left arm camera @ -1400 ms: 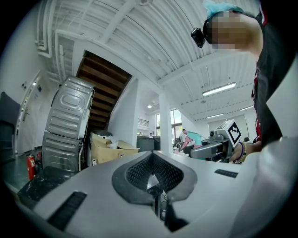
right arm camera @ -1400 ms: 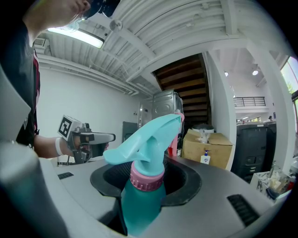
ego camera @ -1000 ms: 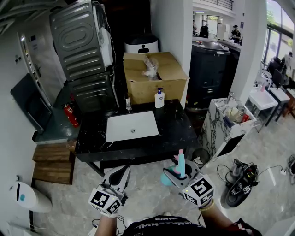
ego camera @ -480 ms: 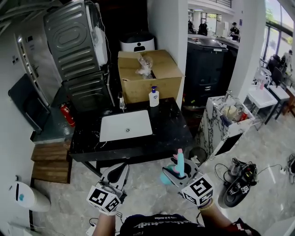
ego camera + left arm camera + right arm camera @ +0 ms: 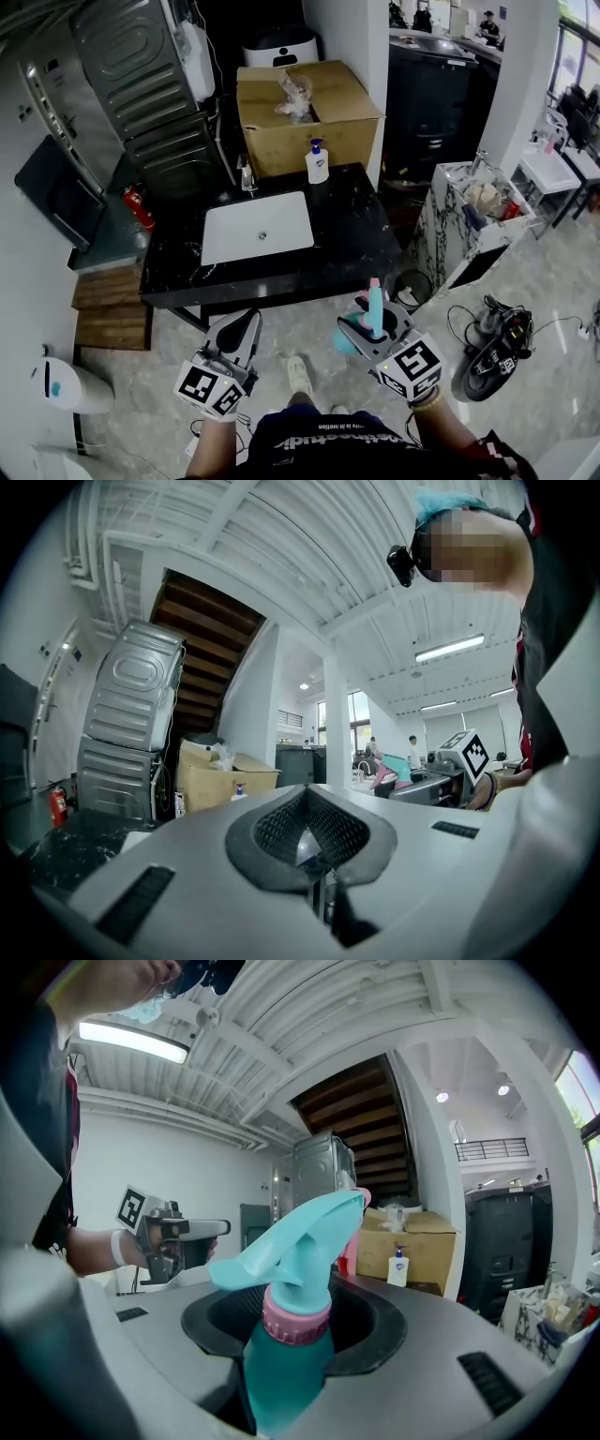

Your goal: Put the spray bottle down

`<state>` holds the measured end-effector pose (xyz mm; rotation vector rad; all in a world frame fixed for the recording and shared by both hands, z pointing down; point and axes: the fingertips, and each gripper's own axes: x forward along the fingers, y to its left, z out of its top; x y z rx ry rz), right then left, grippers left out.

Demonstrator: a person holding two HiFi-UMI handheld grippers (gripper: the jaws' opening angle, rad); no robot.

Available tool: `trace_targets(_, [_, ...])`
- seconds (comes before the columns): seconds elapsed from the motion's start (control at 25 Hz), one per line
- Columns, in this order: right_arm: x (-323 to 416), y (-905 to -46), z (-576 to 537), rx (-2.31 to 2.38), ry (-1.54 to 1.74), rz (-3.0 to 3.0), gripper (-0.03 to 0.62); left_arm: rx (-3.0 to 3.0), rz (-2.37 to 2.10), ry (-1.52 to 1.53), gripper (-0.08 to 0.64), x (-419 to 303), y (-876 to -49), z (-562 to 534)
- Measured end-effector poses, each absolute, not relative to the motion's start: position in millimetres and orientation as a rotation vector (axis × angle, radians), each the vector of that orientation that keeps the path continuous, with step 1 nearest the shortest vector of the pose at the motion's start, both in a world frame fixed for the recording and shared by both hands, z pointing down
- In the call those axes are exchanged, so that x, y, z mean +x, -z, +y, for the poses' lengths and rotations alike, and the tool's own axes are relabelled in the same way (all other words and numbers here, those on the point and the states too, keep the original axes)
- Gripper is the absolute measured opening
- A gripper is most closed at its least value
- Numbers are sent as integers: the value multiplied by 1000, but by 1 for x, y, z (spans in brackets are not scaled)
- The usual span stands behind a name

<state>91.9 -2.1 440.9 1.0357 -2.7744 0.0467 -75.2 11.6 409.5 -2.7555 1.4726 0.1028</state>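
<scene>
The teal spray bottle (image 5: 373,309) with a pink collar stands upright between the jaws of my right gripper (image 5: 362,328), which is shut on its body. In the right gripper view the bottle (image 5: 287,1354) fills the jaw hollow and its trigger head points left. My left gripper (image 5: 243,330) hangs beside it, to the left, with its jaws closed together and nothing in them; its own view shows the pads (image 5: 309,829) meeting. Both grippers hover over the floor in front of the black counter (image 5: 356,246) with a white sink (image 5: 258,228).
A soap pump bottle (image 5: 317,163) and a faucet (image 5: 246,174) stand at the counter's back edge. Behind are a cardboard box (image 5: 305,122) and a tilted washing machine (image 5: 131,66). A marble cabinet (image 5: 461,234), a small bin (image 5: 411,287) and wooden steps (image 5: 111,307) flank the counter.
Both grippers have drifted a little forward, the bottle still held. The head view has shifted, and a shoe now shows on the floor between the grippers.
</scene>
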Motion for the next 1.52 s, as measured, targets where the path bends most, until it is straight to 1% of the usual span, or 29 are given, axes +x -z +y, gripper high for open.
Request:
trace_targets(0.32, [59, -441, -96, 1085, -33, -2729, 218, -2787, 1446, -164, 15, -110, -422, -91])
trace_targets(0.64, [1, -405, -212, 1178, 90, -2698, 218, -2787, 1378, -205, 15, -173, -406, -207])
trace_targets(0.8, [-16, -403, -242, 1205, 86, -2678, 218, -2807, 1318, -217, 15, -182, -399, -244])
trace_targets(0.96, [-11, -407, -259, 1231, 65, -2653, 218, -2848, 1249, -209, 15, -166, -402, -268])
trace_targets(1.16, [16, -414, -277, 1255, 36, -2630, 218, -2893, 1200, -217, 15, -132, -404, -290])
trace_targets(1.36, [55, -417, -296, 1300, 35, -2615, 218, -2914, 1148, -229, 15, -88, -402, -304])
trace_targets(1.52, [92, -427, -315, 1375, 6, -2595, 218, -2925, 1130, -222, 15, -50, -417, -320])
